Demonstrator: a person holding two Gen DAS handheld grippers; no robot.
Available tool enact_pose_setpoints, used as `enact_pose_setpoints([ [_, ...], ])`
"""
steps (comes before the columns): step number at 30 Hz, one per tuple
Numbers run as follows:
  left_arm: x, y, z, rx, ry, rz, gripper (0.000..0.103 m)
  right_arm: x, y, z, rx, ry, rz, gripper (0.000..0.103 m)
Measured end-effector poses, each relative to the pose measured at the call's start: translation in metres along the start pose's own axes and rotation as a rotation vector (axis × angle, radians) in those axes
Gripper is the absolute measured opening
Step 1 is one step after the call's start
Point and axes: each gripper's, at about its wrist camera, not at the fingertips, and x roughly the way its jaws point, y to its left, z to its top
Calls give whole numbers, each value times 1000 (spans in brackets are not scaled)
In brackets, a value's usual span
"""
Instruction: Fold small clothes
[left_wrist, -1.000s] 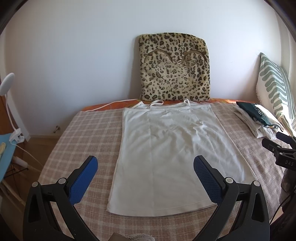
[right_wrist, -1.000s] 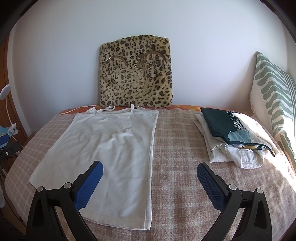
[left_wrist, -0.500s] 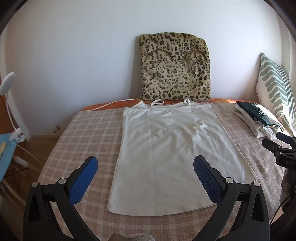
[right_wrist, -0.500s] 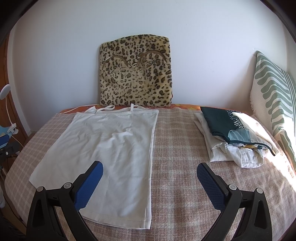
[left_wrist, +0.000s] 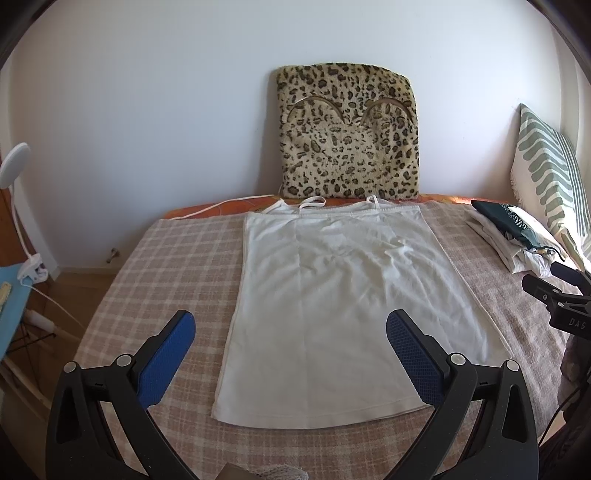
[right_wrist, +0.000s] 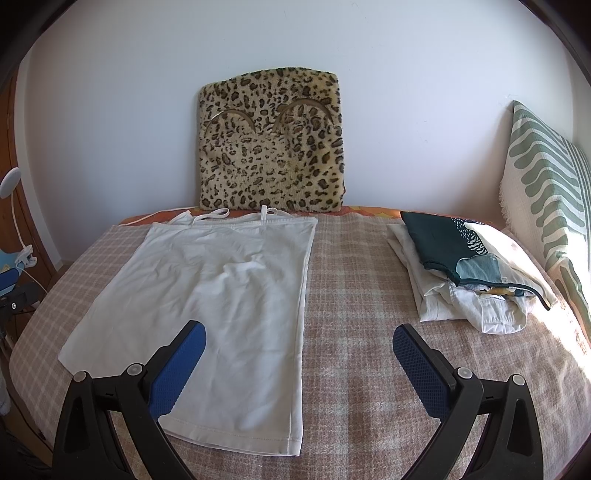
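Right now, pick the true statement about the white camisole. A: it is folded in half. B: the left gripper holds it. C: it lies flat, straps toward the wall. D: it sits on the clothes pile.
C: the white camisole lies spread flat, its straps nearest the wall.

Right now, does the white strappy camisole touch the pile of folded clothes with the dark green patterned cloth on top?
Apart. The right wrist view shows bare checked blanket between camisole and pile.
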Motion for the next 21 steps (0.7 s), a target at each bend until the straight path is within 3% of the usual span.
enact_pose_setpoints([
  [21,0,-4,-4,1,2,-7,103,0,0,0,3,5,1,103],
])
